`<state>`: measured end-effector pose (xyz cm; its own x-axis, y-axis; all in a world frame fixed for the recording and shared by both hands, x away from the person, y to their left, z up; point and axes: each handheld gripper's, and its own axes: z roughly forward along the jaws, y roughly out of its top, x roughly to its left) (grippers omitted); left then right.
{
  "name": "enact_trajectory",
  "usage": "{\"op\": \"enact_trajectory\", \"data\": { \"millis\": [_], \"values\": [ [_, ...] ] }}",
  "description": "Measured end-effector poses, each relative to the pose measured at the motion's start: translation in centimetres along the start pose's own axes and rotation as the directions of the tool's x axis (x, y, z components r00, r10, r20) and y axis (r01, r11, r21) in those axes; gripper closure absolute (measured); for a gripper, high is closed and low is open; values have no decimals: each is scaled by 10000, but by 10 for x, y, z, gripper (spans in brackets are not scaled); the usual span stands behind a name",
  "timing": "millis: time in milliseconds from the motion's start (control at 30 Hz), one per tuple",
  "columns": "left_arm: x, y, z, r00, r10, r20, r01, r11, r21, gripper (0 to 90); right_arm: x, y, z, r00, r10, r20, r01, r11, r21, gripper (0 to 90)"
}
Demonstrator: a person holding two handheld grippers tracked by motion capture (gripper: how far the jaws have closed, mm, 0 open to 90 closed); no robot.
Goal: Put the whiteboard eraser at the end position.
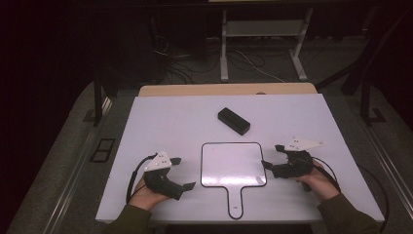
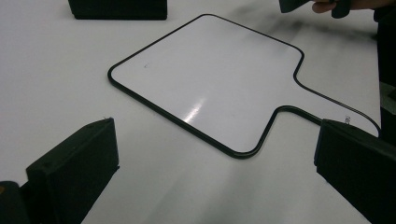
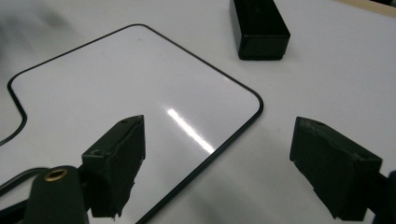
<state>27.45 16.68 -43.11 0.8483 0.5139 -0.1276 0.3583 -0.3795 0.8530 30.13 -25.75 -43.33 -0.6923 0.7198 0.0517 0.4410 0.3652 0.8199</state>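
A small white board (image 1: pixel 234 163) with a black rim and a short handle lies flat on the table, handle toward the person. Behind it rests a black oblong block (image 1: pixel 234 121). My left gripper (image 1: pixel 183 173) stands open just left of the board, nothing between its jaws. In the left gripper view the board (image 2: pixel 205 79) lies ahead of the left gripper (image 2: pixel 215 135). My right gripper (image 1: pixel 272 156) is open at the board's right edge. In the right gripper view the right gripper (image 3: pixel 219 135) straddles the rim of the board (image 3: pixel 126 88), with the block (image 3: pixel 259 25) beyond.
The white table top (image 1: pixel 160 122) has a wooden strip (image 1: pixel 224 89) along its far edge. Beyond it, cables and a metal frame (image 1: pixel 263 29) stand on the dark floor. The right hand (image 2: pixel 327 5) shows at the top of the left gripper view.
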Motion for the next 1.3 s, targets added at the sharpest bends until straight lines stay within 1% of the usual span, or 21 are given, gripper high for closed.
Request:
{"op": "enact_trajectory", "data": {
  "millis": [133, 200, 367, 433, 633, 933, 1167, 1300],
  "values": [
    [0, 0, -1, 10000, 2, 12, -2, 10000, 9, 0, 2, -7, -5, 9998, 17, -206, -14, 9999, 129, 170],
    [0, 0, -1, 10000, -17, 3, 17, 10000, 8, 0, 3, -11, -7, 9996, -52, -279, 57, 9998, 190, 169],
    [0, 0, 0, 10000, 18, 4, -18, 10000, 23, 0, 5, -21, -14, 9994, -23, -348, 33, 9996, 296, 169],
    [0, 1, -1, 10000, 70, 11, -71, 10000, 45, 0, 5, -24, -17, 9994, -15, -343, 27, 9994, 336, 169],
    [-1, 0, 0, 10000, 34, 16, -35, 10000, 55, 0, 5, -31, -27, 9997, -62, -233, 71, 9992, 403, 169],
    [-1, 0, 0, 10000, 49, 22, -49, 10000, 83, 0, 3, -38, -41, 9999, 35, -109, -32, 9996, 278, 169],
    [-1, 0, 0, 9999, 105, 28, -105, 9999, 91, 0, -1, -42, -44, 9999, 111, -94, -109, 9997, 240, 169],
    [-1, 0, 0, 10000, 83, 23, -83, 9999, 91, 0, 0, -41, -43, 9998, 97, -158, -93, 9997, 246, 169]
  ]
}}
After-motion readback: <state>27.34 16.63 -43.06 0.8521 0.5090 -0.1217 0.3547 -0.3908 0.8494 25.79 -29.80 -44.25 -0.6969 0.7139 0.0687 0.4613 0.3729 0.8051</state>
